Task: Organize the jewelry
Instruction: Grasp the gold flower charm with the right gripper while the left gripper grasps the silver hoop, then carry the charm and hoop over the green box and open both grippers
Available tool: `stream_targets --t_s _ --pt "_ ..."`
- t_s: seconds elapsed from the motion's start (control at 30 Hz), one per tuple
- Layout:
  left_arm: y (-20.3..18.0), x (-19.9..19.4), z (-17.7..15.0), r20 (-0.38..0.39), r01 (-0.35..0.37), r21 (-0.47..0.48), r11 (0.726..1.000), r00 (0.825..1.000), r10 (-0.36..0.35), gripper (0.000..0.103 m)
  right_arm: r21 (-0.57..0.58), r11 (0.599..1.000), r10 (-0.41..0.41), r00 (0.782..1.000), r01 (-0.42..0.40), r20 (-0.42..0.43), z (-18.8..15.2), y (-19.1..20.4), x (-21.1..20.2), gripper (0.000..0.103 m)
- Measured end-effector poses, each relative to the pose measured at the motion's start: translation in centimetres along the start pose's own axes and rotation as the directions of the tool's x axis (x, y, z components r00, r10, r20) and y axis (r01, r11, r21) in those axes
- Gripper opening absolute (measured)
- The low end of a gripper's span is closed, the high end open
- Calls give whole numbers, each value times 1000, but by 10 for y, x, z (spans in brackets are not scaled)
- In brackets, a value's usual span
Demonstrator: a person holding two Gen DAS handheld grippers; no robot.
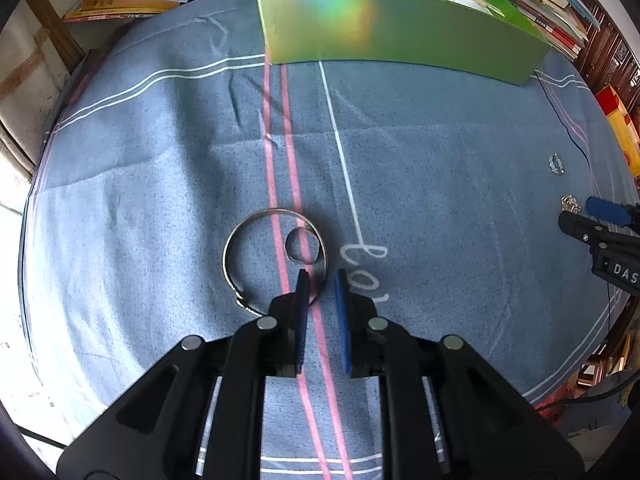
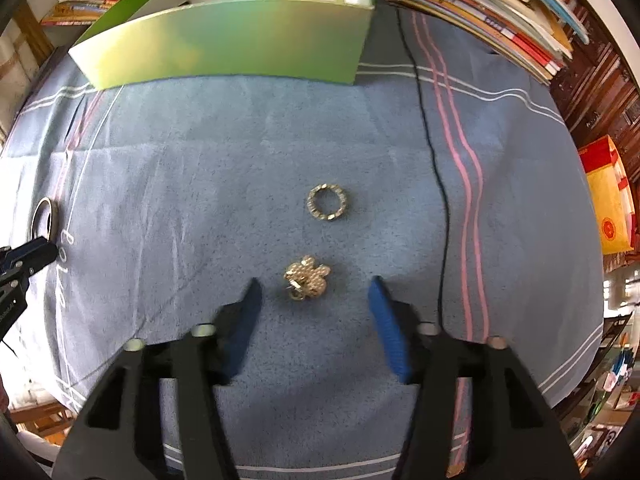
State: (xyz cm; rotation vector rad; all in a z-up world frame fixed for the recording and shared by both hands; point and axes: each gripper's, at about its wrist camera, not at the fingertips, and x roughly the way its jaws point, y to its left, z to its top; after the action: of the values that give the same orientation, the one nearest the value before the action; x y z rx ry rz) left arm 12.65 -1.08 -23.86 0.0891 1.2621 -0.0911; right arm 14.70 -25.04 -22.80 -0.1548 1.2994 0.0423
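A silver bangle [image 1: 240, 248] with a small inner loop [image 1: 302, 246] lies flat on the blue cloth [image 1: 160, 180]. My left gripper [image 1: 321, 278] points down at it. Its blue pads stand narrowly apart around the bangle's right rim, shut on it. In the right wrist view a pearl-and-gold cluster piece [image 2: 306, 278] lies between the wide-apart blue pads of my right gripper [image 2: 314, 280], untouched. A stone-set ring [image 2: 327, 203] rests just beyond it. The bangle [image 2: 45, 216] and left gripper [image 2: 36, 254] show at the far left edge. The ring [image 1: 556, 164] and cluster [image 1: 570, 203] appear far right.
An open green box [image 2: 224, 44] stands at the back of the cloth, also seen as green box [image 1: 400, 32]. A thin black cable [image 2: 436, 184] runs down the right side. Stacked books [image 2: 480, 4] line the back. A yellow-red carton [image 2: 608, 200] sits at the right.
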Motion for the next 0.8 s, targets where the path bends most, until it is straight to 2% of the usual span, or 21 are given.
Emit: stream_targets --t_s 0.07,0.13,0.4,0.8 --pt "-1 -1 -4 1 9 -3 1000 1000 -9 7 -14 1000 16 1000 -16 2 0 4 0 24" --pt "-3 -1 -6 1 18 -6 1000 1000 -18 4 -33 999 20 1000 -20 2 1 8 -1 17" --pt "4 -18 -7 31 54 -51 997 998 -53 3 -54 998 38 998 -36 46 4 22 -19 15" --pt "27 -61 13 112 103 -136 985 990 -88 3 -25 999 51 992 -49 114 19 11 -48 15"
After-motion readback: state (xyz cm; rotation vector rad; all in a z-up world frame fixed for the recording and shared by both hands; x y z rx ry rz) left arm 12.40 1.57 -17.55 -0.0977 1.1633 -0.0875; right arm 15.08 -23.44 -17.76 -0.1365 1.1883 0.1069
